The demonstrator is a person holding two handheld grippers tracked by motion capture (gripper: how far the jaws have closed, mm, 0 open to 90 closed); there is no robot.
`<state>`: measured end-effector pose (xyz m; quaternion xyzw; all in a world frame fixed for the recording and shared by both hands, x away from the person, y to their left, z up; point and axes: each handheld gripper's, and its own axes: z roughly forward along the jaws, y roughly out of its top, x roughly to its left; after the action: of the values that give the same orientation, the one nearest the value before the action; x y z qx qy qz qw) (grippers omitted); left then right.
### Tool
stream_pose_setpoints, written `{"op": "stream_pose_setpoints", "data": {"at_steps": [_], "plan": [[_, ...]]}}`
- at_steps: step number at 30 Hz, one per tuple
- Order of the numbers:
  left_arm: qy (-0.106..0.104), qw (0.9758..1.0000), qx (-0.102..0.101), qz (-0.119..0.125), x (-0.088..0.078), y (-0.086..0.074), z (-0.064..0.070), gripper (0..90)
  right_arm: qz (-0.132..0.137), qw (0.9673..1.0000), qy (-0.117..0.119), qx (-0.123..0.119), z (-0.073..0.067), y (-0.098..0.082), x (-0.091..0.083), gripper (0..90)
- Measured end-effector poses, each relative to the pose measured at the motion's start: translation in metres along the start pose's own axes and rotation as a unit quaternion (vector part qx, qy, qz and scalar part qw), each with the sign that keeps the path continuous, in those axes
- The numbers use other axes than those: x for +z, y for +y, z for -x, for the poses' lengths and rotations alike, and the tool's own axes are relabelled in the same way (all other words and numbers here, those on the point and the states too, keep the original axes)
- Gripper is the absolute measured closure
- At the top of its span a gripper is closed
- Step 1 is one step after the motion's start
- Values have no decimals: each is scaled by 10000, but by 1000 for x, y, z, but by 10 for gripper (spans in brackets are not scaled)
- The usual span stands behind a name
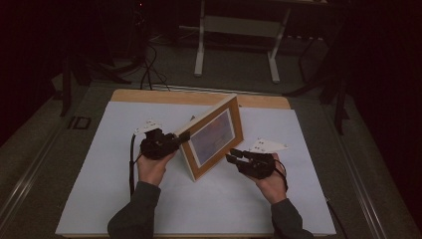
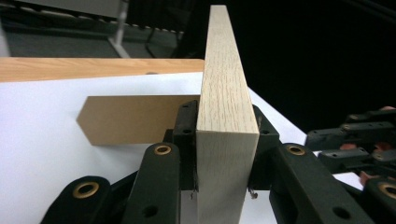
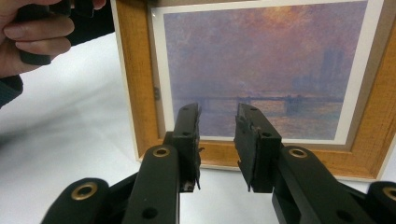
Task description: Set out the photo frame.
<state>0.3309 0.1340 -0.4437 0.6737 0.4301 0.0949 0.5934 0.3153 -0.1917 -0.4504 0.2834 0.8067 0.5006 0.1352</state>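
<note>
High view: the picture frame (image 1: 214,137) stands on edge at the middle of the white table (image 1: 99,189), its long axis running diagonally from near left to far right, print facing the person's right. The left gripper (image 1: 183,138) clamps its left edge; the right gripper (image 1: 233,158) sits just beside its front.

Left gripper view: both jaws press the frame's wooden edge (image 2: 226,130); a brown stand flap (image 2: 135,119) projects behind.

Right gripper view: the right gripper (image 3: 217,140) has its jaws apart, holding nothing, pointing at the print (image 3: 266,65).

Dim high view with dark vignetted edges, gripper views brighter, close jaws soft, slight grain
</note>
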Motion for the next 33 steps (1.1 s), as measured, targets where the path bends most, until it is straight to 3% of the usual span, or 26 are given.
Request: {"op": "stream_pose_setpoints", "data": {"at_steps": [9, 33], "plan": [[-344, 9994, -22, -83, -1, 2, -10, 717, 15, 10000, -17, 15, 2, 0, -2, 693], [-875, 9952, 91, -422, -4, 12, -33, 717, 17, 9999, -97, 93, 6, -1, -4, 695]]}}
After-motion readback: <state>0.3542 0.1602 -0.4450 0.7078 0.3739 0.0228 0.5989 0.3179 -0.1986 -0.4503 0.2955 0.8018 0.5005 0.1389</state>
